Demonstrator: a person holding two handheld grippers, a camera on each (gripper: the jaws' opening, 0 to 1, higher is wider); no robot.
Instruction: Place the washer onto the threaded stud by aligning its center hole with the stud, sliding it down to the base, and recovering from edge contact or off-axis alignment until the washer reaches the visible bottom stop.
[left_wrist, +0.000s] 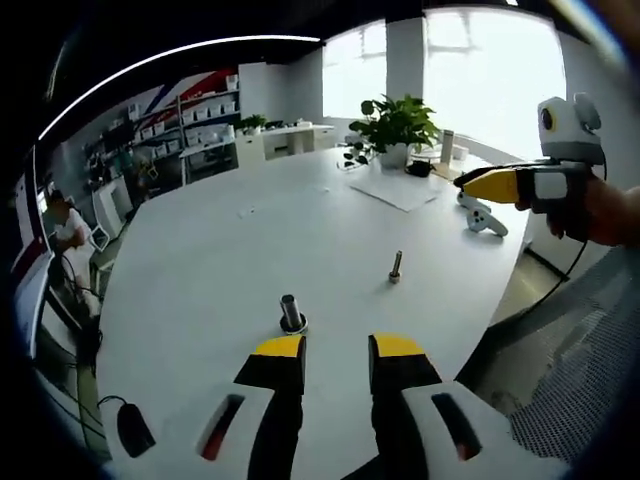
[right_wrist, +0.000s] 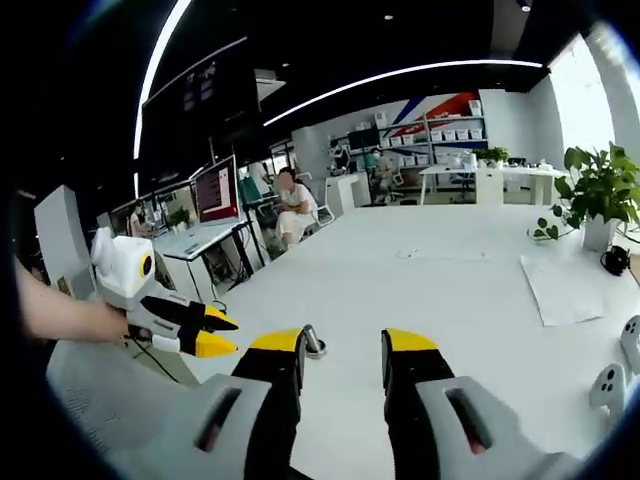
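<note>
The left gripper (left_wrist: 338, 347) has its jaws wide apart and holds nothing. The right gripper (right_wrist: 343, 345) is also wide and empty in its own view. No washer is between any jaws.

Just ahead of the left gripper, a little toward its left jaw, a short dark post (left_wrist: 291, 313) stands upright on the white table (left_wrist: 220, 250). It has a pale ring at its foot (the washer or only a base flange, I cannot tell at this size). Farther ahead and toward the right jaw side stands a thinner stud (left_wrist: 396, 266), also upright and well apart from the post.

In the right gripper view the short dark post (right_wrist: 312, 342) shows close beside the tip of that gripper's left jaw, though in the left gripper view the right gripper (left_wrist: 478, 185) hangs high and far beyond both upright parts. So I judge the left gripper to be nearer to the work.

Both parts have the long axis vertical, so any washer must come down along this axis, flat and centred. If the ring is the washer, the left gripper should reach forward and slightly left, then close on its rim.
</note>
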